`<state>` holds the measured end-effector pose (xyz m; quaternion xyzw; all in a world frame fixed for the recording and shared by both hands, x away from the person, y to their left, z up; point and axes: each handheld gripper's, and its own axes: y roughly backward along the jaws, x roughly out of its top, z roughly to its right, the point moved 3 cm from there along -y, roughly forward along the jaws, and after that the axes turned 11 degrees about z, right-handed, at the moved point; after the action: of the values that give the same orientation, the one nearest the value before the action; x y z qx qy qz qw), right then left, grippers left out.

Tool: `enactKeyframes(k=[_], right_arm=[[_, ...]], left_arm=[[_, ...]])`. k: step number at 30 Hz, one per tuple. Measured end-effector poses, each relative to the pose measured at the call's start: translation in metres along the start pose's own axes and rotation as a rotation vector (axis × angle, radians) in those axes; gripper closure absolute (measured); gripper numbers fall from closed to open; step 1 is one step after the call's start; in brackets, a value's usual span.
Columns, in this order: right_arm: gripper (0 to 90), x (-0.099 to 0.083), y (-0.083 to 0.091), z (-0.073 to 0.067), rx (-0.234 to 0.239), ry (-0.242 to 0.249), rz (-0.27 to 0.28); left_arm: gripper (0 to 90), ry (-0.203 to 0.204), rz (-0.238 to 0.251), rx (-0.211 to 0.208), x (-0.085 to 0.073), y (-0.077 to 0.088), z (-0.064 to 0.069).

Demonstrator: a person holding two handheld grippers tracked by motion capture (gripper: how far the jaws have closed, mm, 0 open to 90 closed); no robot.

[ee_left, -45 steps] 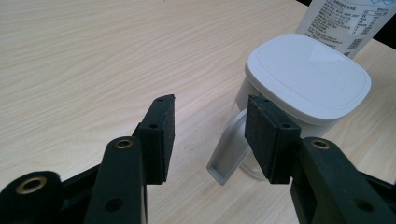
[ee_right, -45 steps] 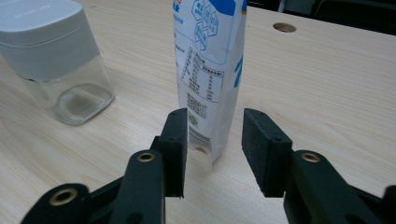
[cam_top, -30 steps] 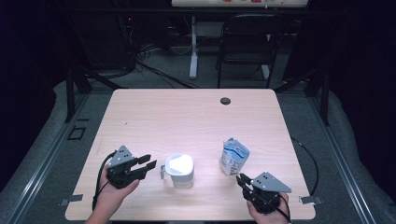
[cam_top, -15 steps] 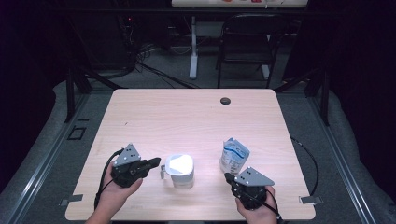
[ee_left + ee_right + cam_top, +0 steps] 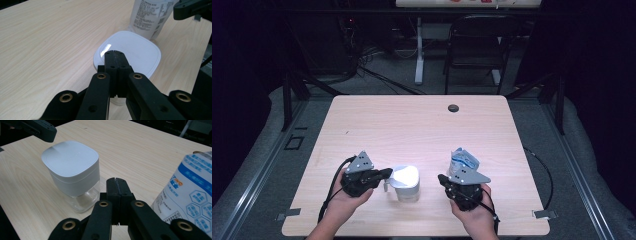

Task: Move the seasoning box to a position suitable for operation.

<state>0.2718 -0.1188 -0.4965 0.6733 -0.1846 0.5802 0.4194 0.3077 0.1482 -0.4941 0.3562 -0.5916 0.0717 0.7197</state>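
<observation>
Both grippers, left gripper (image 5: pixel 114 53) and right gripper (image 5: pixel 117 181), had jaws fully closed on nothing, flanking the white-lidded, square clear glass jar (image 5: pixel 406 183) beside the blue-and-white printed pouch (image 5: pixel 462 161).

Low in the high view, left of centre: left gripper (image 5: pixel 387 173) gripped in the left hand (image 5: pixel 343 196), jaws pressed together, nothing between, pointing toward frame right. Right of centre, same height: right gripper (image 5: pixel 442 178) in the right hand (image 5: pixel 473 210), jaws likewise closed and empty, aimed toward upper left. Forearms entering from the bottom edge.
</observation>
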Motion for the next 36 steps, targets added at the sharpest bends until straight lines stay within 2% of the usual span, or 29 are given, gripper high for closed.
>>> enactKeyframes(k=[6, 9, 17, 24, 29, 36], right_arm=[[90.0, 0.002, -0.009, -0.002, 0.012, -0.015, 0.016], [90.0, 0.0, -0.011, -0.004, 0.013, 0.002, 0.009], [90.0, -0.01, -0.011, -0.003, 0.015, -0.012, 0.001], [90.0, -0.009, -0.014, -0.006, 0.026, -0.007, 0.006], [90.0, -0.01, -0.017, -0.008, 0.035, 0.003, 0.001], [90.0, -0.012, -0.021, -0.014, 0.047, 0.002, -0.001]], left_arm=[[90.0, -0.002, -0.008, 0.004, -0.005, -0.005, -0.001], [90.0, -0.02, -0.007, 0.016, -0.005, -0.004, 0.0], [90.0, -0.014, 0.006, 0.012, -0.005, -0.006, -0.002], [90.0, -0.014, 0.007, 0.014, -0.005, -0.006, -0.003], [90.0, 0.008, 0.017, 0.007, -0.007, -0.006, -0.005], [90.0, 0.005, 0.017, 0.012, -0.007, -0.005, -0.004]])
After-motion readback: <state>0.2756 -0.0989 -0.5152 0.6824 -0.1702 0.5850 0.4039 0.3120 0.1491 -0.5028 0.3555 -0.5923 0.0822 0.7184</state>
